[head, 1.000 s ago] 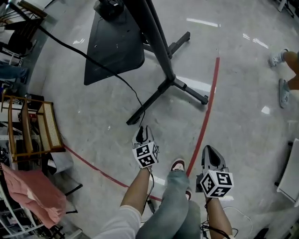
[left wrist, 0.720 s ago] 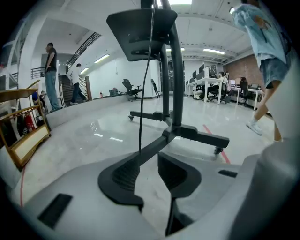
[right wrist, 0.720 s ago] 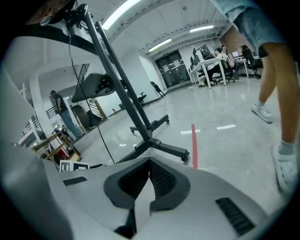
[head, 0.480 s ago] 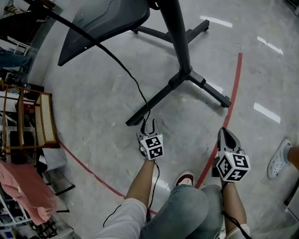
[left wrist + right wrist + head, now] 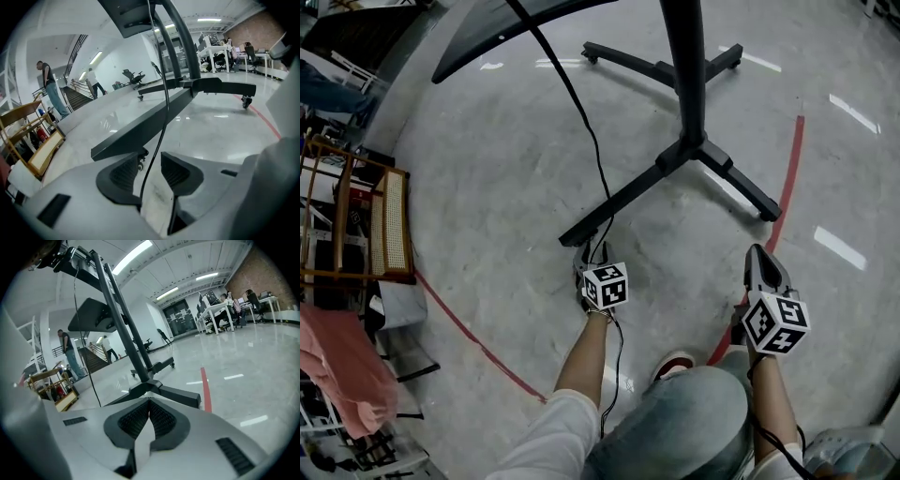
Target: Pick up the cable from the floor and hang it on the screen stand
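Black thin cable (image 5: 164,108) is seen threaded straight through the gap of the left gripper (image 5: 151,169). Its grey jaws are spread wide and have just been opening, and neither ribbed pad is clamped on the cable. Just ahead of that claw's tips lies the leg end of the black metal screen stand (image 5: 692,141), and from the claw the cable is strung up and away towards the stand's top. Well off to the side, the right gripper (image 5: 149,416) is held with jaws pressed together on nothing, above the grey polished floor (image 5: 487,206), with a red painted line (image 5: 787,178) close beside it.
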Demonstrator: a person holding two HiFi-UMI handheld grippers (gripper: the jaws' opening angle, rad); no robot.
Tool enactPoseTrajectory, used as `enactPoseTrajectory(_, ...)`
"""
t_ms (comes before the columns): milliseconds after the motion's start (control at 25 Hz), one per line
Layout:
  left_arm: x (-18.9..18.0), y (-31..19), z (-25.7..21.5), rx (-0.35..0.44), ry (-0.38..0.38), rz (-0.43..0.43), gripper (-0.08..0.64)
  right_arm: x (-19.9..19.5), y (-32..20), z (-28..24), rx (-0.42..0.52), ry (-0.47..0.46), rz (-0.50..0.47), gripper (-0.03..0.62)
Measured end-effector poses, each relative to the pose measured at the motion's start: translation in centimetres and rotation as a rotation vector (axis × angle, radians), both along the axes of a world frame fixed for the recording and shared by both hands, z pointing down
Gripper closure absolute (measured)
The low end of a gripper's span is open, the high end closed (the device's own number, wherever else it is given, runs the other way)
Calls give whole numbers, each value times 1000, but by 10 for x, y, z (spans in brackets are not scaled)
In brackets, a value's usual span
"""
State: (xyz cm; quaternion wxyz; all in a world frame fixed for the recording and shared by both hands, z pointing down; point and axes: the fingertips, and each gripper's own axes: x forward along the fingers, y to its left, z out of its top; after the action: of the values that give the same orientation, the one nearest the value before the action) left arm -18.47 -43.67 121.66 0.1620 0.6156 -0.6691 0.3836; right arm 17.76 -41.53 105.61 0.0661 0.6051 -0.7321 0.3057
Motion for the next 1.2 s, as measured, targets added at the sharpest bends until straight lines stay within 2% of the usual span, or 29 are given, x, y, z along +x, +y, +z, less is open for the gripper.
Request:
enactPoseTrajectory(160,-5,3,10,-47,-2,10,451,-2,-2,2,6,-4,1,574)
enactPoseTrajectory(280,-7,5,18,-77,-12,18,460,-1,1,6,4,-5,3,574)
enactPoseTrajectory(560,-7,3,18,-80,-42,46,528,6,3,5,5,-5,30,574)
enactPoseTrajectory(640,-3,3,14,-74,-27,57,541,8,3,3,8,-10,37,574)
enactPoseTrajectory(760,11,10,2,-52,47,74,549,12,5,-1,9,-23,53,574)
enactPoseTrajectory(840,23,21,-15,-42,88,94,551,15,10,-7,-7,-41,73,574)
enactPoseTrajectory(960,36,38,-57,-45,108,133,551,13,26,-30,-54,-85,103,574)
enactPoseTrajectory(1200,67,81,-176,-83,154,110,551,18,77,-128,-145,-101,122,574)
